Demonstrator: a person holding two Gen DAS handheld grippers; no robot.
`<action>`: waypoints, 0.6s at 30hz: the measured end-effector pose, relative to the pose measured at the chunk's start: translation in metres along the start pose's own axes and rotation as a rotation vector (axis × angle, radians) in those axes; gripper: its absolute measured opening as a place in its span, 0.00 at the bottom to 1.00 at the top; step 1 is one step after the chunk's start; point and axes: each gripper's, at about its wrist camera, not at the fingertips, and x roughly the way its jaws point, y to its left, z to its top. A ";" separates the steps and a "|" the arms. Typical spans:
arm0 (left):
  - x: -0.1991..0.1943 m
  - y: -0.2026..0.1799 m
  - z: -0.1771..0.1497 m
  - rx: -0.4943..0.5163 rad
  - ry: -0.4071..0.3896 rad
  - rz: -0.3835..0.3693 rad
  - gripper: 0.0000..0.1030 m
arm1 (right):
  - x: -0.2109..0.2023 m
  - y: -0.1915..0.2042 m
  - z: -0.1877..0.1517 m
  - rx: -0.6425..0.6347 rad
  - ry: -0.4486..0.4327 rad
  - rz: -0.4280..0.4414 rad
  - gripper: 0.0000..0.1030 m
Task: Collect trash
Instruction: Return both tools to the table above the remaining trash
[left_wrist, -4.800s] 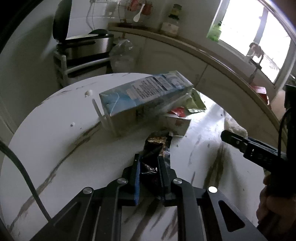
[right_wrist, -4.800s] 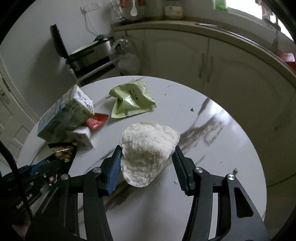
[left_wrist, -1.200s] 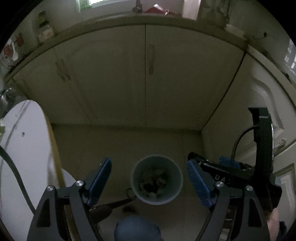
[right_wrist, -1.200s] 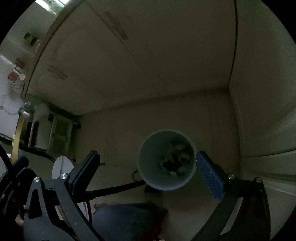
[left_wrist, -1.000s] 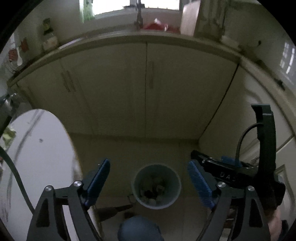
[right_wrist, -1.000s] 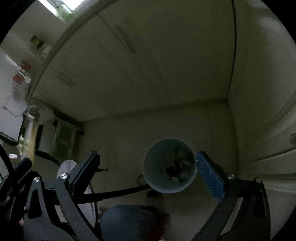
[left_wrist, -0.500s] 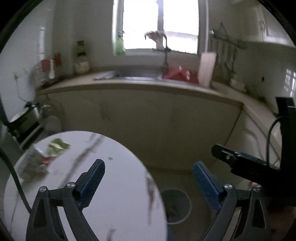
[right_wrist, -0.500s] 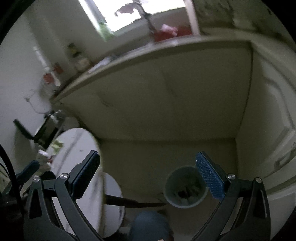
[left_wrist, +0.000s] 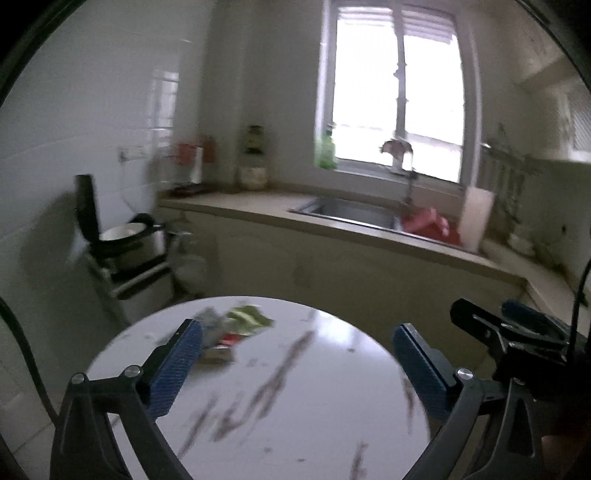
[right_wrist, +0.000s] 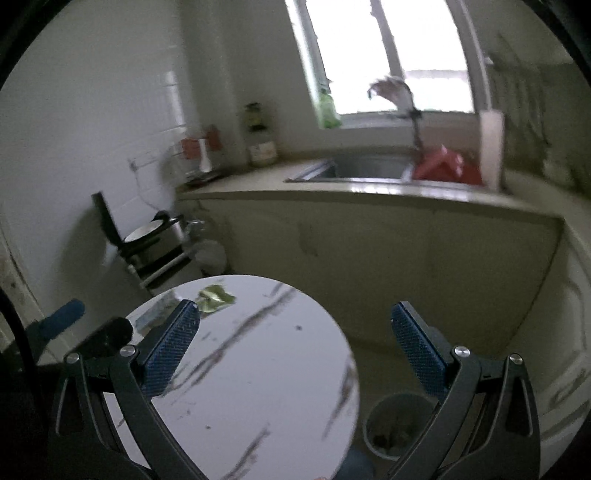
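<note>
My left gripper (left_wrist: 297, 332) hangs over the round white marble table (left_wrist: 295, 413); its jaws are opening and nothing is between them. Trash lies at the table's far left: a green wrapper (left_wrist: 249, 315), a blurred blue-and-white carton (left_wrist: 214, 321), a red wrapper (left_wrist: 231, 339) and a small white box (left_wrist: 218, 354). My right gripper (right_wrist: 294, 314) is open and empty, above the table's right edge. In its view the green wrapper (right_wrist: 214, 297) and the carton (right_wrist: 155, 314) lie far left. The grey trash bin (right_wrist: 399, 424) stands on the floor beside the table, with scraps inside.
Cream cabinets (right_wrist: 388, 251) and a counter with a steel sink (left_wrist: 351, 212) and a red item (left_wrist: 430, 225) run behind the table. A rice cooker (left_wrist: 125, 240) with its lid up sits on a rack at the left. The other gripper's body (left_wrist: 517, 332) is at right.
Both grippers have risen and swung from the floor bin up to the table. The dark wrapper and the white crumpled piece held earlier are gone from the jaws. The left jaws have widened.
</note>
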 end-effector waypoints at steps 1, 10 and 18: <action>-0.010 0.009 -0.005 -0.009 -0.007 0.022 0.99 | 0.000 0.013 0.001 -0.018 -0.005 0.008 1.00; -0.052 0.056 -0.028 -0.100 -0.019 0.146 0.99 | 0.010 0.090 -0.006 -0.125 -0.016 0.080 1.00; -0.051 0.081 -0.039 -0.160 0.020 0.194 0.99 | 0.036 0.114 -0.015 -0.160 0.033 0.111 1.00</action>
